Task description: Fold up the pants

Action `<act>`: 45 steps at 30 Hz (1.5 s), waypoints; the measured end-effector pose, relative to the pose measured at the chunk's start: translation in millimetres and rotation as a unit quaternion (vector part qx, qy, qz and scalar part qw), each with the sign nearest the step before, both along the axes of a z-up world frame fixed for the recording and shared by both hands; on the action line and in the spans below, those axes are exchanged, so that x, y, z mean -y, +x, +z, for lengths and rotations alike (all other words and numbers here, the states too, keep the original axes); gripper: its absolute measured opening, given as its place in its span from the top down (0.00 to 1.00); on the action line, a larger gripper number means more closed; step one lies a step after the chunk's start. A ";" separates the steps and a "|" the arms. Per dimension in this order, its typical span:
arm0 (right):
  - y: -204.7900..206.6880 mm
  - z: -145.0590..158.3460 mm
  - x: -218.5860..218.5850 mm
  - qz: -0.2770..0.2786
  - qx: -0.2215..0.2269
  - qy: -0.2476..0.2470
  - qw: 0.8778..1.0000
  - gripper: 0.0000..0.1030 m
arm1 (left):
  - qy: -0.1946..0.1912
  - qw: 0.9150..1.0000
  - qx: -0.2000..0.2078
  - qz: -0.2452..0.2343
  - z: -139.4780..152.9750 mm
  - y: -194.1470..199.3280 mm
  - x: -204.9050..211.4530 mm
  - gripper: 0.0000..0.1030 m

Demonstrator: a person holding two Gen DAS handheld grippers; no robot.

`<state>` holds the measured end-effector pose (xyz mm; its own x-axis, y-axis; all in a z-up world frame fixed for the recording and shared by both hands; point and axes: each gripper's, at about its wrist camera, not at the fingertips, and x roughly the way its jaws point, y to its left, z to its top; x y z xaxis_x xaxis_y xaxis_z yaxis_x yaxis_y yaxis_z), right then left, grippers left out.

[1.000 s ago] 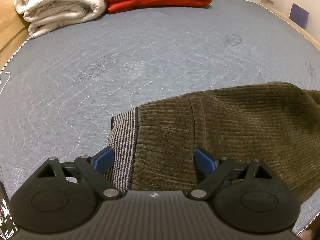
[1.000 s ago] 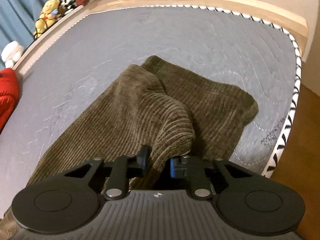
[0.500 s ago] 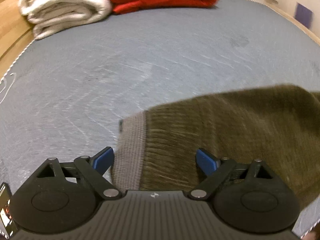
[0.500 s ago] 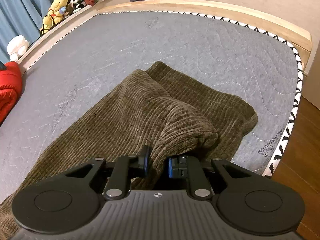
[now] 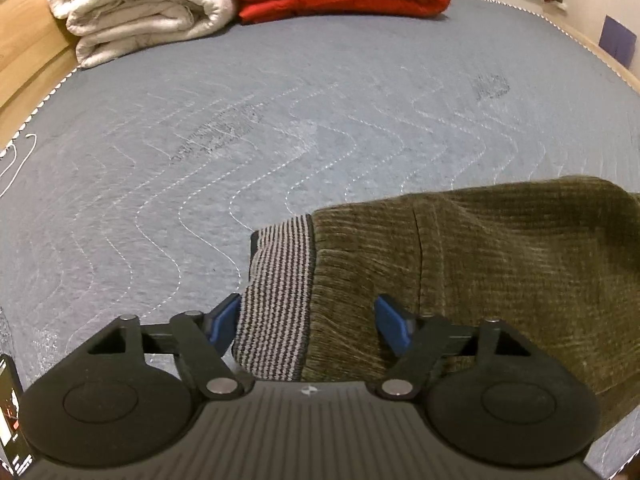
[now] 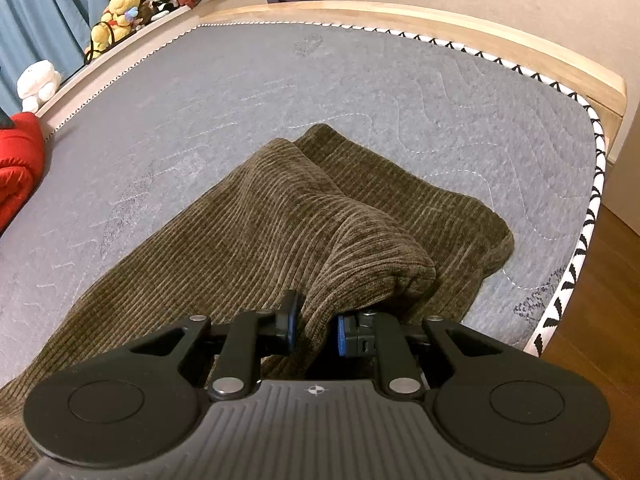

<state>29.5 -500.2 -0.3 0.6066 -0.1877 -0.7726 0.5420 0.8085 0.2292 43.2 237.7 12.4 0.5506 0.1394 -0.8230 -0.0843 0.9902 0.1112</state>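
Nearest, the left gripper (image 5: 307,316) is closing its jaws around the striped waistband (image 5: 280,292), pads not yet pressing, while the right gripper (image 6: 313,326) is pinching a bunched fold of the pants (image 6: 280,220). Soft, thick corduroy is likely sagging when lifted, so the sturdier band looks the best hold. Beyond, the pants are lying across the grey mattress (image 6: 400,92).

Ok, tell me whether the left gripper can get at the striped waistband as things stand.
Probably yes. The striped waistband already lies between the closing jaws of the left gripper, and nothing covers it; the pads do not look pressed on it yet.
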 end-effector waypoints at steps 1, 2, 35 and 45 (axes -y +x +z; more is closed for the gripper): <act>-0.4 -0.1 0.4 -0.001 0.000 0.001 1.000 0.81 | 0.001 1.000 0.002 0.001 0.6 -0.4 0.7 0.29; -0.7 -0.3 0.8 -0.001 0.000 0.002 1.000 0.81 | 0.002 1.000 0.004 0.001 1.8 -0.8 0.7 0.32; -2.6 3.6 0.3 -0.005 0.010 -0.009 1.000 0.82 | 0.071 0.997 0.003 -0.014 -1.7 -2.7 6.0 0.37; -1.7 2.4 -0.5 -0.007 0.007 -0.012 1.000 0.82 | -0.015 0.999 0.010 0.034 8.2 -2.4 -15.4 0.37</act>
